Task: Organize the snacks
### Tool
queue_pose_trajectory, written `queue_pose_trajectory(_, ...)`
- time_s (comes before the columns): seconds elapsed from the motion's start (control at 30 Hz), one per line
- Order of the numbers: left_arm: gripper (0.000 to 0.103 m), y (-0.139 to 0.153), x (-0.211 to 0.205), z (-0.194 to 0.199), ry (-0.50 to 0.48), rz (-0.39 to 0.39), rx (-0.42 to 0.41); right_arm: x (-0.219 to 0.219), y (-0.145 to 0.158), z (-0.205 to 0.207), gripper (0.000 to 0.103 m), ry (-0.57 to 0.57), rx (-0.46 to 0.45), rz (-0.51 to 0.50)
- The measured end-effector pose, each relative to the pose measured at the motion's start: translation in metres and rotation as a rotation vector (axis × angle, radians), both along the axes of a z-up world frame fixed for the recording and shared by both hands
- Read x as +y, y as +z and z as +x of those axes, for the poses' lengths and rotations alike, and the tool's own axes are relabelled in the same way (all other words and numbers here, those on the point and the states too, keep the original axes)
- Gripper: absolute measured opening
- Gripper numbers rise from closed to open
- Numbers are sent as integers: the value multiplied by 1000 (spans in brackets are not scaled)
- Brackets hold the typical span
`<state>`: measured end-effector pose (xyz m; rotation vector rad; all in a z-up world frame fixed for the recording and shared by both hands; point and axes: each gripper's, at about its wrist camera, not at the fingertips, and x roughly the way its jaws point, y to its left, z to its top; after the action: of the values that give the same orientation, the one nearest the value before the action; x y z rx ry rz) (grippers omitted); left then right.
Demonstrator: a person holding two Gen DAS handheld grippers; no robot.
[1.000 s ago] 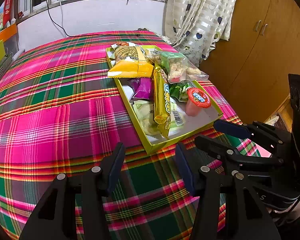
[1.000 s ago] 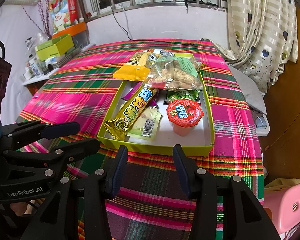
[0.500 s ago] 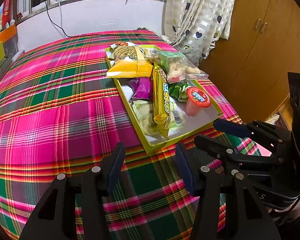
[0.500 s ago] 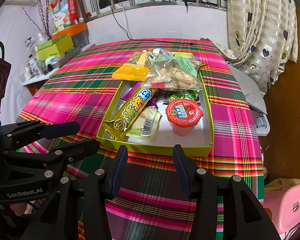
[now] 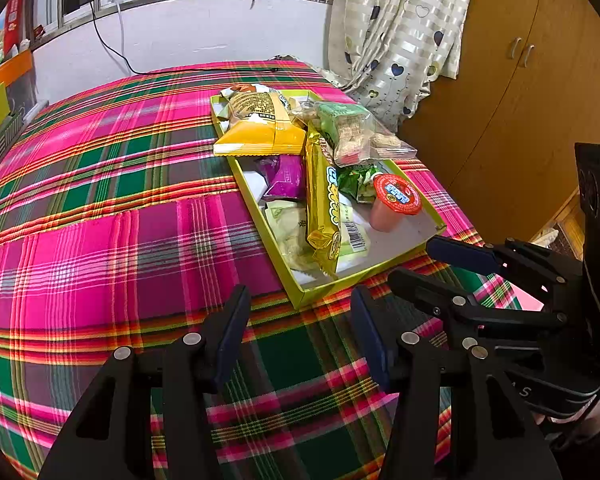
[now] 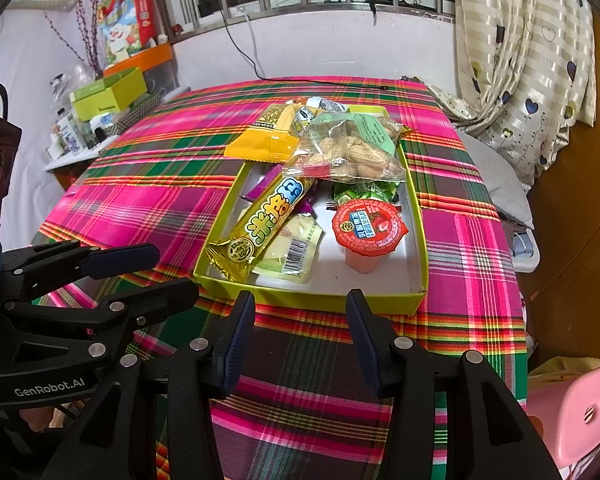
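Observation:
A yellow-green box (image 6: 312, 300) (image 5: 312, 292) on the plaid tablecloth holds several snacks: a long yellow bar (image 6: 268, 224) (image 5: 324, 208), a red-lidded jelly cup (image 6: 368, 228) (image 5: 396, 200), a clear bag of peanuts (image 6: 348, 152) (image 5: 352, 132), a yellow packet (image 6: 268, 136) (image 5: 260, 124), a purple packet (image 5: 286, 176) and a pale green packet (image 6: 296, 244). My left gripper (image 5: 298, 320) and right gripper (image 6: 300, 324) are both open and empty, hovering just before the box's near edge.
The plaid-covered table (image 5: 100, 220) stretches left of the box. A curtain (image 6: 520, 60) and a wooden cabinet (image 5: 520, 80) stand to the right. A side shelf with a green box (image 6: 108, 92) is at the left. A pink stool (image 6: 572, 412) stands by the table's right corner.
Both grippers have drifted slightly; the box sits a touch lower in the right wrist view. Nothing was grasped or released.

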<state>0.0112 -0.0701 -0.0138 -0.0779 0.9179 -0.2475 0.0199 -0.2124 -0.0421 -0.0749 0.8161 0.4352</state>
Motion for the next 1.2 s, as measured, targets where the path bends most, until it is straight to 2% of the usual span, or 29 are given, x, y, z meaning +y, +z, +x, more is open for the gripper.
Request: queue_pose_trajectory(1.2, 53, 0, 4, -3, -1, -6, 8, -2, -3, -1, 47, -1, 4, 2)
